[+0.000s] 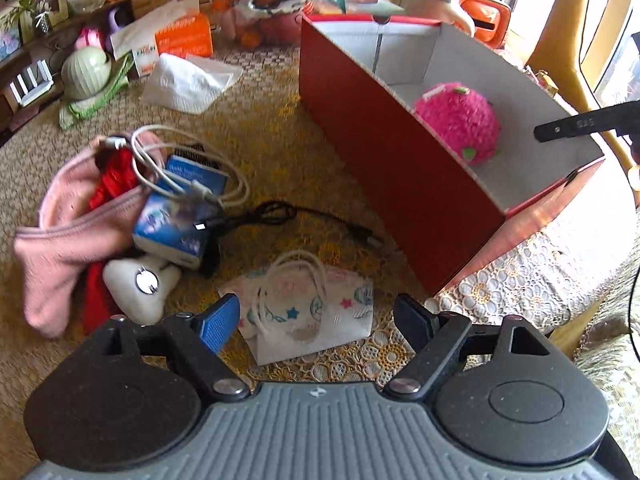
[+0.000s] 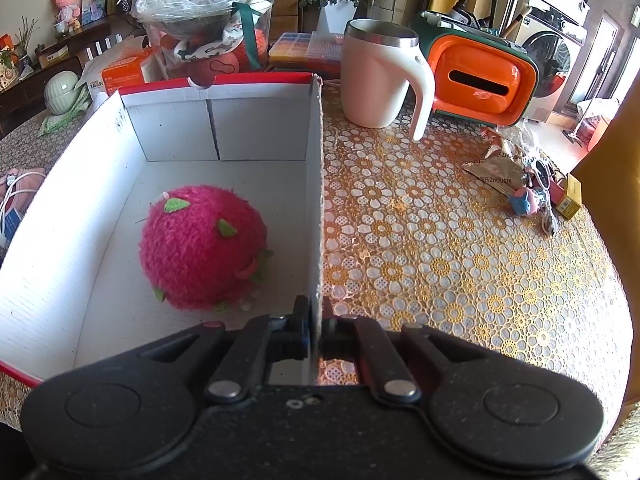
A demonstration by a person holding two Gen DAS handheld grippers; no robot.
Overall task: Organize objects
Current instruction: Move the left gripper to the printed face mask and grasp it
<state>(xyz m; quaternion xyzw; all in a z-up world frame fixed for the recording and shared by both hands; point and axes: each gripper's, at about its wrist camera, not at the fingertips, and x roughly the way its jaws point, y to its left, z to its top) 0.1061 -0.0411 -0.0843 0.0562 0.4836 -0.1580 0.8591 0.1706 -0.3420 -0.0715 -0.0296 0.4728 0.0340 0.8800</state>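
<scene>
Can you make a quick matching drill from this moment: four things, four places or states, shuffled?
Things:
1. pink plush ball
2. face mask
3. left tongs
4. right tongs

Places or states:
A. clamped on the box wall
B. open above the table
C. inside the red box
D. flat on the lace tablecloth, just ahead of the open tongs

Pairs: 1-C, 2-D, 3-B, 4-A
</scene>
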